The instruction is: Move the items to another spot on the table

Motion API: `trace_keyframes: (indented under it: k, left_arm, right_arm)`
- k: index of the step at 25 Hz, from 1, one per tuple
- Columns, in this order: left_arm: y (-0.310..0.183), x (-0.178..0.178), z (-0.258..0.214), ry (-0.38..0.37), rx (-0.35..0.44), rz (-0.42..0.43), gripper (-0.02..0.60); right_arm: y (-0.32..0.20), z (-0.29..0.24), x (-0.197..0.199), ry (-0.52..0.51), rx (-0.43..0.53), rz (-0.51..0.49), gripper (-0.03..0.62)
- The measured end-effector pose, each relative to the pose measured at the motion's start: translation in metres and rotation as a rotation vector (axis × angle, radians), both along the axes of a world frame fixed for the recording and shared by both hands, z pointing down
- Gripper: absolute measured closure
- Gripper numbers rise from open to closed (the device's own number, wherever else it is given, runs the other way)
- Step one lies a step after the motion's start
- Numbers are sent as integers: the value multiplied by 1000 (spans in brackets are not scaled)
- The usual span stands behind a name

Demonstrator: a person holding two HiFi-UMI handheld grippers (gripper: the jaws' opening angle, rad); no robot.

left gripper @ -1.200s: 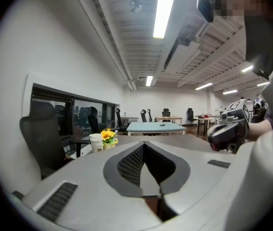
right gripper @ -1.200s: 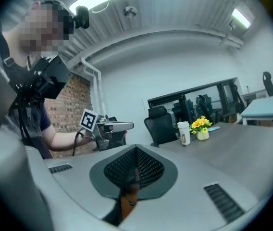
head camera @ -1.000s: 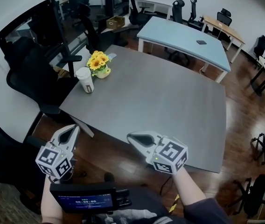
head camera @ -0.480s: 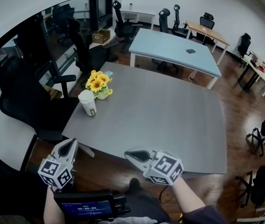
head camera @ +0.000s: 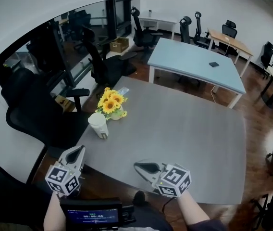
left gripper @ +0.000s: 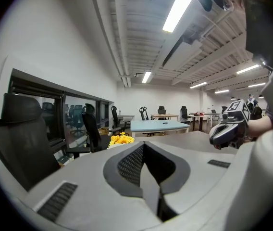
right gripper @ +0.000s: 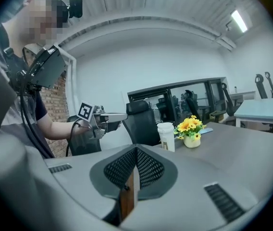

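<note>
While both claws hang at the near edge of the grey table [head camera: 189, 134], nothing is in either one. Left gripper [head camera: 80, 149] sits at seven o'clock in the head view, just off the table's near-left corner, and its own camera shows the left gripper [left gripper: 146, 171] clenched, pads pressed together on nothing. Right gripper [head camera: 139, 166] is at six o'clock, tip over the table's near edge; seen from its own view, the right gripper [right gripper: 132, 176] is clamped tight too, with nothing between the pads.

Now the items. Paper cup [head camera: 98, 125] stands upright near the table's left edge, at one o'clock from the left claw and eleven o'clock from the right. Just beside it, at its one o'clock, sits the little pot of yellow flowers [head camera: 111, 103]. Neither claw touches either item.

From the right gripper view the paper cup [right gripper: 166, 136] and the yellow flowers [right gripper: 190, 125] stand side by side at two o'clock, the left gripper [right gripper: 105, 119] showing at ten o'clock. From the left gripper view the yellow flowers [left gripper: 121, 139] peek over the jaws at eleven o'clock, the right gripper [left gripper: 229, 130] out at three.

Beyond, at twelve o'clock, a light blue table [head camera: 189, 64]; black office chairs [head camera: 35, 112] crowd the left side.
</note>
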State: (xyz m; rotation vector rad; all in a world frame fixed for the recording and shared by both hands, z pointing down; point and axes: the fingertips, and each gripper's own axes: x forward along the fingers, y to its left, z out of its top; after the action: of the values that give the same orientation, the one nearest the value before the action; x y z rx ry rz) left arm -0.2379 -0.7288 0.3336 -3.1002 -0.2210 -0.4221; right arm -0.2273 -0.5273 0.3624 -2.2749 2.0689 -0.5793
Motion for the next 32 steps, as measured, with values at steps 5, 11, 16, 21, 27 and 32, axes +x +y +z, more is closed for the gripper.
trace_keyframes:
  k: [5, 11, 16, 21, 27, 32]
  left_arm:
    - [-6, 34, 5, -9, 7, -29, 561]
    - [-24, 61, 22, -43, -25, -66, 561]
    - [-44, 83, 45, -61, 0, -34, 469]
    - [-51, 99, 70, -88, 27, 139, 242]
    - [-80, 119, 100, -115, 52, 235, 218]
    - [-90, 130, 128, -147, 97, 327, 153]
  right_arm:
    - [-7, -7, 38, -17, 34, -18, 611]
    - [-8, -1, 57, -106, 60, 33, 611]
    - [-20, 9, 63, -136, 33, 61, 612]
    - [-53, -2, 70, -144, 81, 124, 612]
    - [-97, -4, 71, -123, 66, 160, 611]
    - [-113, 1, 78, -135, 50, 212, 611]
